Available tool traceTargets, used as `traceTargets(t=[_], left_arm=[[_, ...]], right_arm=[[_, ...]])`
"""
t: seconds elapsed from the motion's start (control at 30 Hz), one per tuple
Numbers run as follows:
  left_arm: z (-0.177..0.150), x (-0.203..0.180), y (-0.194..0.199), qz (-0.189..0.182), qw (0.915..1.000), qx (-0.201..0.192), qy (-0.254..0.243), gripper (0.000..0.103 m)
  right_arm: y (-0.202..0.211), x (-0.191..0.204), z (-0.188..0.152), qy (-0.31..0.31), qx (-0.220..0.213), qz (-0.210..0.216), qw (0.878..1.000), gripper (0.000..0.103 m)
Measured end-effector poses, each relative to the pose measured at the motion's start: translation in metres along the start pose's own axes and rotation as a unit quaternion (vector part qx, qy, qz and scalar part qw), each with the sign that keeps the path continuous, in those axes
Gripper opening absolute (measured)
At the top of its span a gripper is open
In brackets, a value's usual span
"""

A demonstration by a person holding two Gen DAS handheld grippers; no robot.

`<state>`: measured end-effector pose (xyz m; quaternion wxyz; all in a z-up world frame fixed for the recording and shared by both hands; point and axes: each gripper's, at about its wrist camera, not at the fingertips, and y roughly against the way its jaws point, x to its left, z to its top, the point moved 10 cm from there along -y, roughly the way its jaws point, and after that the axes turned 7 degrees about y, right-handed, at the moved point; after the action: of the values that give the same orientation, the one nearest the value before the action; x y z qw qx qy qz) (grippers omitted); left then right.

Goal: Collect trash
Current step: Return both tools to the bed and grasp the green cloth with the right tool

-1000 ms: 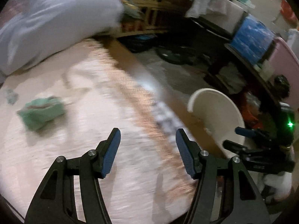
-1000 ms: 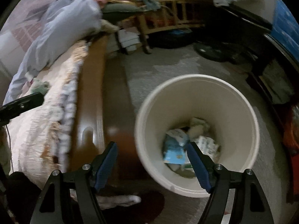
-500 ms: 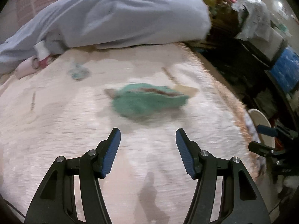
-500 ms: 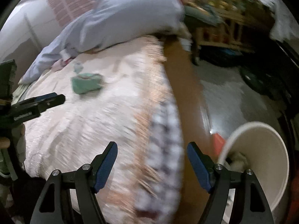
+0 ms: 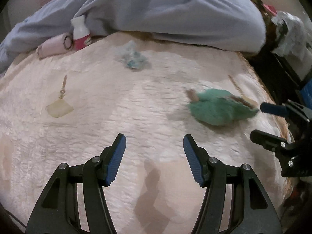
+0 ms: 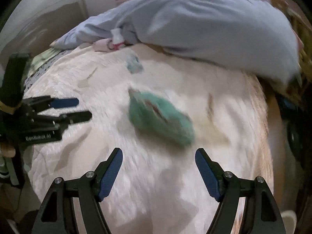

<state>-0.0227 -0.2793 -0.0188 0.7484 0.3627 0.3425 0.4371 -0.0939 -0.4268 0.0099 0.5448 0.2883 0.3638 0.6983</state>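
The green crumpled wrapper (image 6: 159,120), soft-looking and blurred, lies loose on the pink plush bedspread (image 5: 97,140), just ahead of your right gripper (image 6: 159,172), so that hand looks best placed to take it. Beyond it sit 1 smaller blue-white scrap (image 5: 133,58) near the grey quilt (image 5: 175,9) and 1 flat tan piece (image 5: 59,110) well to the left, nearer your left gripper (image 5: 155,157). Both grippers have their fingers apart and empty, angled down at the bed, presumably ready to pick.
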Motion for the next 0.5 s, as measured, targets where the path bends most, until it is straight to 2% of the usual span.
traceTargets(t=[0.2,0.3,0.37,0.43,0.5], left_arm=[[0.022,0.023,-0.012,-0.006,0.9992,0.004,0.038,0.06],[0.034,0.027,-0.018,-0.009,0.9988,0.001,0.048,0.06],[0.043,0.027,-0.021,-0.008,0.9987,0.0,0.051,0.06],[0.052,0.026,-0.025,-0.007,0.9986,-0.003,0.052,0.06],[0.065,0.026,-0.032,-0.006,0.9982,-0.007,0.059,0.06]], right_arm=[[-0.035,0.006,0.032,0.086,0.025,-0.013,0.996,0.077],[-0.055,0.003,0.036,0.096,0.04,-0.01,0.995,0.077],[-0.067,0.003,0.036,0.088,0.047,0.007,0.995,0.077],[-0.075,0.004,0.037,0.075,0.045,0.019,0.996,0.068],[-0.074,0.007,0.038,0.064,0.035,0.026,0.997,0.063]])
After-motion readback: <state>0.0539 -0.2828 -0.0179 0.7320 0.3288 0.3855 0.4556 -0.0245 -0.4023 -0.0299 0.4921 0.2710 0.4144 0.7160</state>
